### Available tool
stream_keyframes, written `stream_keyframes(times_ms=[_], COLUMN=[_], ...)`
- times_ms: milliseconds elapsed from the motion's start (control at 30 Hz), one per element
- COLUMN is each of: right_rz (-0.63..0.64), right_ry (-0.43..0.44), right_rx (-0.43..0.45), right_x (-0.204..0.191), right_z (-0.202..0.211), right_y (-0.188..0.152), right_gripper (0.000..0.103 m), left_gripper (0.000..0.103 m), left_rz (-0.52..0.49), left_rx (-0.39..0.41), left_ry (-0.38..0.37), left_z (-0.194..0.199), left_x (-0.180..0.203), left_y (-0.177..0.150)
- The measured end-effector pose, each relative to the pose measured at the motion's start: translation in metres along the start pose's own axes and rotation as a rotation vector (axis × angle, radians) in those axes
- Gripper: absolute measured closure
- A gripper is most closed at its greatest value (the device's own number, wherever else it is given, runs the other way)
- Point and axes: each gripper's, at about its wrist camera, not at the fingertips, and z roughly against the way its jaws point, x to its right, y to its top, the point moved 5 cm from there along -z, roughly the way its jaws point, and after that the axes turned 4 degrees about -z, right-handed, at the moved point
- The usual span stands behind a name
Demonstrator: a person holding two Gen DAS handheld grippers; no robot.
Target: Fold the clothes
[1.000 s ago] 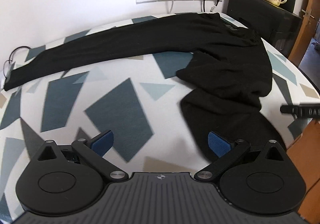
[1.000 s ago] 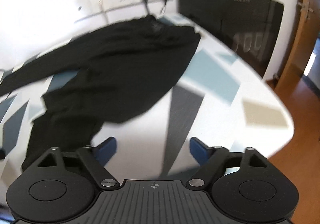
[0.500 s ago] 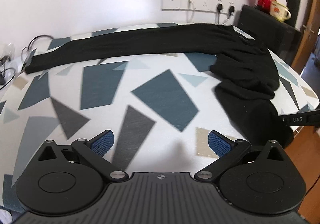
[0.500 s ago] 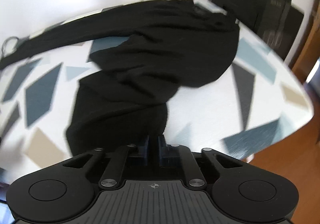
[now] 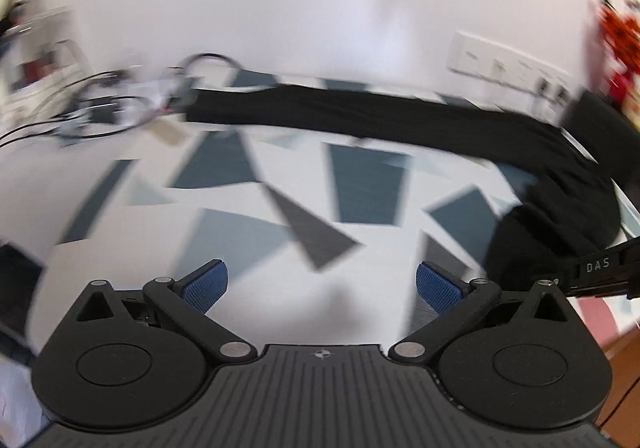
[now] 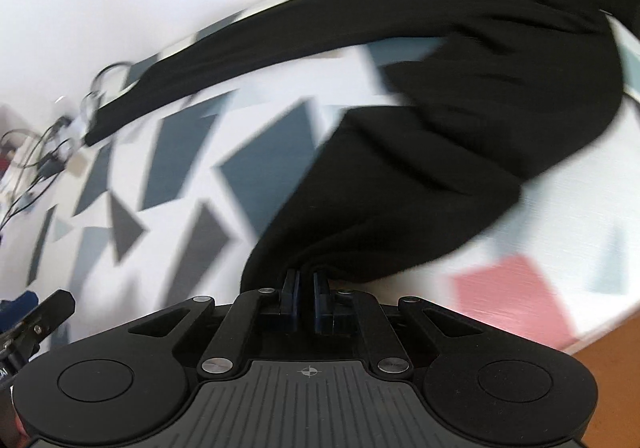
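- The desk (image 5: 224, 248), under a white cloth with grey-blue shapes, fills both blurred views.
- The black garment (image 6: 460, 136) sprawls across it, 1 long part stretched toward the cables (image 5: 104, 108) at the far left end.
- The right hand-held gripper (image 6: 306, 282) pinches the garment's near edge (fingers almost together).
- The left hand-held gripper (image 5: 320, 286) hovers spread wide, empty.
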Motion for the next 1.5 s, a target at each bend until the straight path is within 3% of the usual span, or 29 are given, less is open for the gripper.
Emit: stream_keyframes(times_ms=[167,333,533,700,933,1000,1067,1100,1133,1300,1500], right_rz=[0.053,0.100,0.134,0.144,0.167,0.174,0.186,0.201,0.210,0.184,-0.090], right_ry=[0.135,0.308,0.308,0.319,0.335,0.340,0.340,0.330,0.319,0.249,0.108], right_rx=[-0.021,-0.011,-0.046,-0.046,-0.039,-0.037,-0.045,-0.059,-0.059,0.003,0.037], right_x=[-0.072,-0.135,-0.157,-0.171,-0.192,-0.198,-0.203,-0.204,-0.204,-0.168,-0.062], right_z=[-0.015,-0.013,-0.023,-0.025,-0.028,-0.028,-0.031,-0.033,-0.033,-0.025,-0.022], right_y=[0.023,0.042,0.038,0.041,0.046,0.047,0.045,0.039,0.035,0.029,0.042], right_gripper=[0.097,0.097,0.097,0.097,0.096,0.091,0.078,0.061,0.052,0.048,0.051], left_gripper=[0.000,0.001,0.001,0.001,0.001,0.001,0.000,0.000,0.000,0.000,0.000], left_rz=[0.130,0.193,0.249,0.248,0.254,0.258,0.249,0.246,0.244,0.195,0.127], left_rx=[-0.039,-0.004,-0.031,-0.001,-0.043,-0.056,-0.068,-0.071,-0.072,-0.077,-0.089], left_ry=[0.061,0.152,0.167,0.164,0.135,0.127,0.129,0.125,0.119,0.105,0.099], left_z=[0.004,0.015,0.011,0.011,0.007,0.005,0.003,0.002,0.001,-0.007,-0.026], left_x=[-0.048,-0.087,-0.103,-0.099,-0.096,-0.094,-0.091,-0.089,-0.087,-0.074,-0.068], left_y=[-0.004,-0.005,-0.009,-0.002,-0.007,-0.010,-0.012,-0.013,-0.014,-0.013,-0.009])
